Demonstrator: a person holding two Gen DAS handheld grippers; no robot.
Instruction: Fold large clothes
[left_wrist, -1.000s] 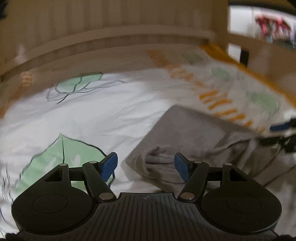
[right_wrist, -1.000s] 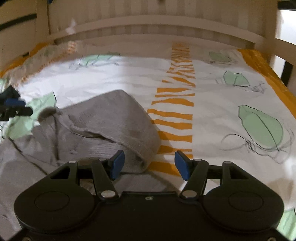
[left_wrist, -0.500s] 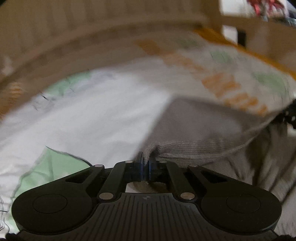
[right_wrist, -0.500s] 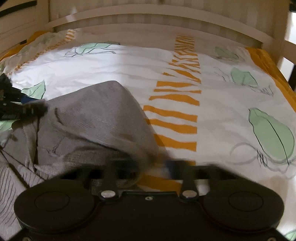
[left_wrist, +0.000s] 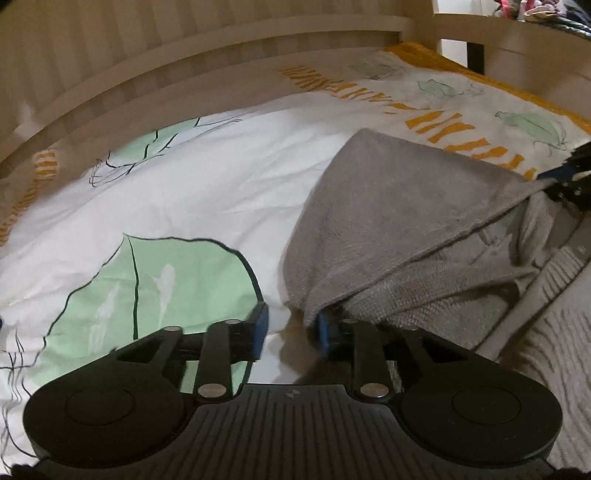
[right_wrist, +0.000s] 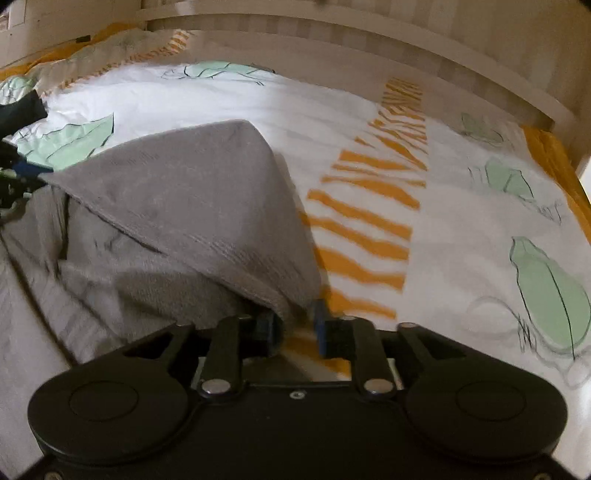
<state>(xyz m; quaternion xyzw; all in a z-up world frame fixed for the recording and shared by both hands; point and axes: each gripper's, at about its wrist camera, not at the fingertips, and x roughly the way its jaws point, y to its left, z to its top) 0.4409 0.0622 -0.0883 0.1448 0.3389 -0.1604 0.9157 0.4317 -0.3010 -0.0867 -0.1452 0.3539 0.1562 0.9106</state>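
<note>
The bed (left_wrist: 229, 192), in its white sheet printed with green leaves and orange stripes, fills both views up to the wooden headboard (right_wrist: 369, 48). A grey knitted garment (left_wrist: 399, 206) lies folded over near the bed's middle. My left gripper (left_wrist: 290, 334) stands narrowly parted at one corner of its folded edge, my right gripper (right_wrist: 295, 326) narrowly parted at the other; I cannot tell whether the fingers pinch it.
</note>
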